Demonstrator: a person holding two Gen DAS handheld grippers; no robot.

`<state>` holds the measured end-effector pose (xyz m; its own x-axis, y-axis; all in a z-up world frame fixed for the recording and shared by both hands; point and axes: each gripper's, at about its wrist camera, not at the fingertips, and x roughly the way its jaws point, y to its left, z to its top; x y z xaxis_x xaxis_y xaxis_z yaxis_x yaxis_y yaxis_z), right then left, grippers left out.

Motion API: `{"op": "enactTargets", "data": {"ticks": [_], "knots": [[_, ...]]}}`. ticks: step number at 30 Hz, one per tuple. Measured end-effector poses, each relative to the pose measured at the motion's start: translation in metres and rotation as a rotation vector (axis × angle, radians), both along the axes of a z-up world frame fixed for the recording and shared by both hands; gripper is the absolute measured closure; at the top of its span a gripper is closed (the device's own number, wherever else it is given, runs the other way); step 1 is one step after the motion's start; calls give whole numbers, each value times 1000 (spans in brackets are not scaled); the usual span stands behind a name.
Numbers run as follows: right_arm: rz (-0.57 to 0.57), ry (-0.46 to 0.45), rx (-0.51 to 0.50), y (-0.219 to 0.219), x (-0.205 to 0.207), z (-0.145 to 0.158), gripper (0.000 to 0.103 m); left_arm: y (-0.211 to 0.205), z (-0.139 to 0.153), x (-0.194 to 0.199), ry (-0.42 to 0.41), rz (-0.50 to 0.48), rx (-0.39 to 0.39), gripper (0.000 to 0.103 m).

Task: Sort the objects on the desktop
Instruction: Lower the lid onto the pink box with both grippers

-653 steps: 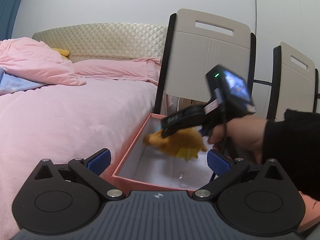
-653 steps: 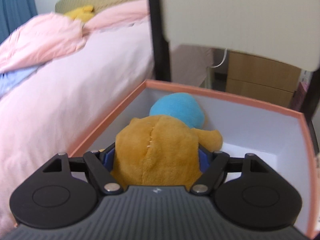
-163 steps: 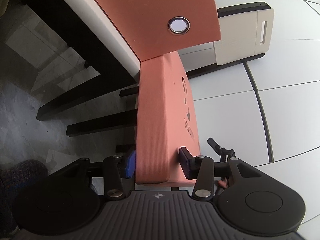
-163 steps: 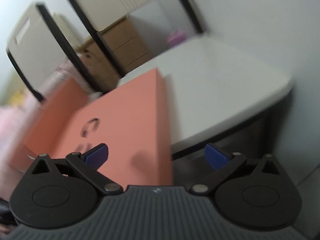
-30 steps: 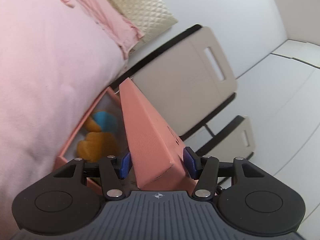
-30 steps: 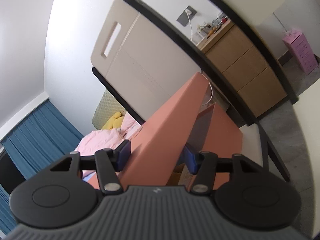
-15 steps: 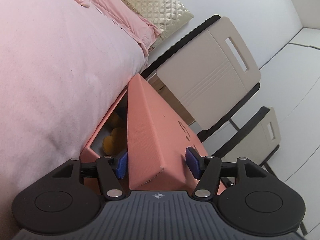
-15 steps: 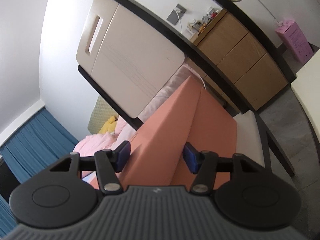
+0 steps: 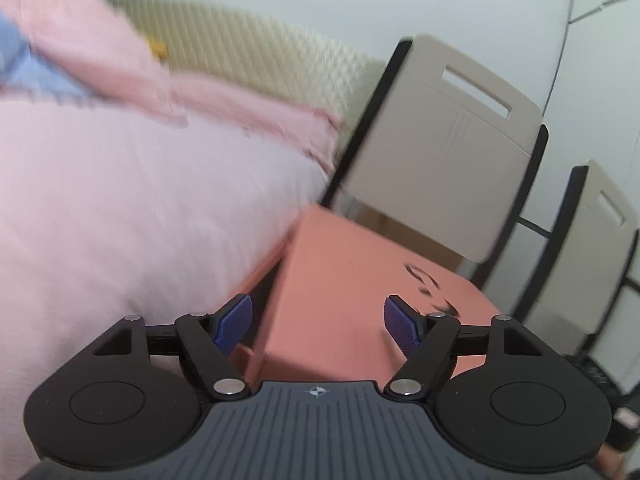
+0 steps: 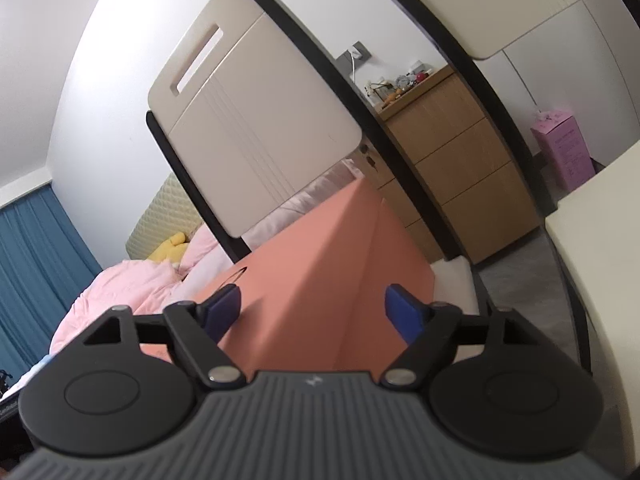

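One salmon box lid (image 9: 352, 292) (beside the bed (image 9: 120, 208)); left gripper (image 9: 316, 324) and right gripper (image 10: 312, 308) both spread wide, pads clear of its edges.

Your salmon lid (image 9: 352, 304) looks like matt card with a fine, slightly grained skin and a dark printed mark on top; the box rim (image 9: 260, 276) just left of it shows the same matt card. Your left claw (image 9: 316, 322) has ribbed blue rubbery pads (image 9: 400, 326) on matt black plastic arms with shiny metal pivot pins, and the right claw (image 10: 312, 312) is built alike. Left of the lid, the bed (image 9: 132, 208) is soft pink cloth, faintly fuzzy. Behind the lid, the chair back (image 10: 256, 128) is smooth cream plastic in a black frame. Right of that chair, the drawers (image 10: 456, 176) show pale wood grain with a satin finish.
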<state>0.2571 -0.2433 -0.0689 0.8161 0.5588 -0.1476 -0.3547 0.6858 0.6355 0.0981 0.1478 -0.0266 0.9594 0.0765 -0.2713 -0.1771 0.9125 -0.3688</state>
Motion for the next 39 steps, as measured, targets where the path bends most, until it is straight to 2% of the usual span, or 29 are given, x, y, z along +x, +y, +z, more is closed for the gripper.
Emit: {"op": "enactTargets", "data": {"ticks": [7,9,16,17,19,21,26,33,36,39], "knots": [[-2,-73,-89,-2,-26,16,21,-10,1,2,-11,-6,63,25],[-2,-79,-102,-6,-34,20,17,-15,1,2,-7,-11,87,26],[29,16,-146,-15,-59,9,17,-29,-5,4,20,-8,169,36],[43,28,-139,-16,-61,7,19,-29,-5,4,17,-3,171,39],[69,50,-124,-17,-64,4,33,-29,-5,4,12,9,175,43],[99,66,-93,-17,-66,2,42,-29,-4,5,6,20,179,44],[79,66,-87,-13,-68,7,49,-29,-4,7,-6,50,191,46],[90,13,-82,1,-66,17,49,-18,-1,23,9,135,210,45],[91,0,-88,8,-63,20,47,-17,0,26,21,151,231,45],[76,-1,-93,11,-59,19,47,-15,-2,30,68,138,219,45]]}}
